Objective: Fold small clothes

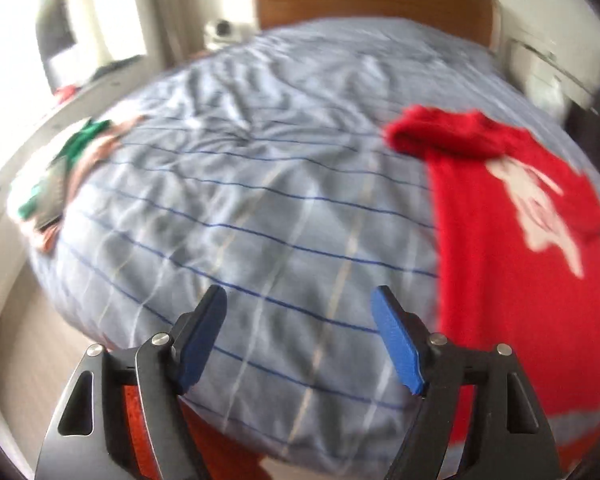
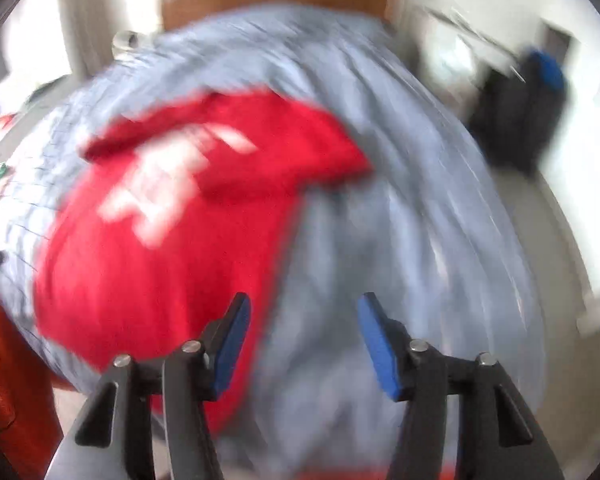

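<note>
A small red T-shirt (image 1: 512, 240) with a white print lies on the blue striped bed cover, its sleeves folded in over the chest. In the left wrist view it fills the right side; my left gripper (image 1: 300, 308) hangs open above bare cover to its left, nothing between the blue pads. In the right wrist view the same red T-shirt (image 2: 172, 248), blurred, spreads over the left half. My right gripper (image 2: 302, 312) is open above the shirt's right edge, jaws apart and holding nothing.
The bed cover (image 1: 236, 184) is wrinkled. A heap of green and pink clothes (image 1: 68, 168) lies at the bed's left edge. A wooden headboard (image 1: 372, 0) stands behind. A dark bag (image 2: 516, 120) sits right of the bed. Orange clothing of the person (image 2: 4, 368) shows at lower left.
</note>
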`<action>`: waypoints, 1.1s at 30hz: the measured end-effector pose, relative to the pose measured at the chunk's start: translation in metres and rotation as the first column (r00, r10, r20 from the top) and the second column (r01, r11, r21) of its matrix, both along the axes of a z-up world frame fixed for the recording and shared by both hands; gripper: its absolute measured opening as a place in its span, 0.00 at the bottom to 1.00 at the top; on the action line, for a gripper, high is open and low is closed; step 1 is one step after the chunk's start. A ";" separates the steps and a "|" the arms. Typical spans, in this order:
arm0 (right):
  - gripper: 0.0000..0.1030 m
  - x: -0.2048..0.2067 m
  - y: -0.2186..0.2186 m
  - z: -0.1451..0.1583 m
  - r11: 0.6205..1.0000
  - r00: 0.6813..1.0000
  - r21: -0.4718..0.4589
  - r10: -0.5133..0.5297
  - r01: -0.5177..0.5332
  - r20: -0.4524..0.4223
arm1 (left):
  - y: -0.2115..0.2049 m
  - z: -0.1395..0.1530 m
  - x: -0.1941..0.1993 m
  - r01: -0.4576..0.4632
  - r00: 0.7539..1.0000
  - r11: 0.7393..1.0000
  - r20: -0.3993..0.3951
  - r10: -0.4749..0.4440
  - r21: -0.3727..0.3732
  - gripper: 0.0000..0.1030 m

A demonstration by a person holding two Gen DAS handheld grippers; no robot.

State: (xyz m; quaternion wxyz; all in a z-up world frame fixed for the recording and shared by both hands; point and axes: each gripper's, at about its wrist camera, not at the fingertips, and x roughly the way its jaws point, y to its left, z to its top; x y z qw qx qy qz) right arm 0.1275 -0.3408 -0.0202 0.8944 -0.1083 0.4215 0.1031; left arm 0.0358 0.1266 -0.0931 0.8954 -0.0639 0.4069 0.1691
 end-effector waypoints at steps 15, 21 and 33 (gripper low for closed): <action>0.08 0.123 -0.013 -0.037 0.994 0.994 0.055 -0.096 0.093 0.045 | 0.019 -0.036 -0.004 -0.047 0.995 0.999 -0.089 0.046 -0.011 0.75; 0.07 0.094 -0.195 0.015 0.854 0.851 0.160 -0.513 0.494 0.112 | 0.014 -0.041 -0.002 -0.047 0.994 0.999 -0.100 0.046 -0.013 0.75; 0.07 0.024 -0.307 -0.005 0.617 0.707 0.447 -0.706 0.648 -0.051 | 0.009 -0.046 -0.003 -0.051 0.991 0.998 -0.126 0.055 0.035 0.75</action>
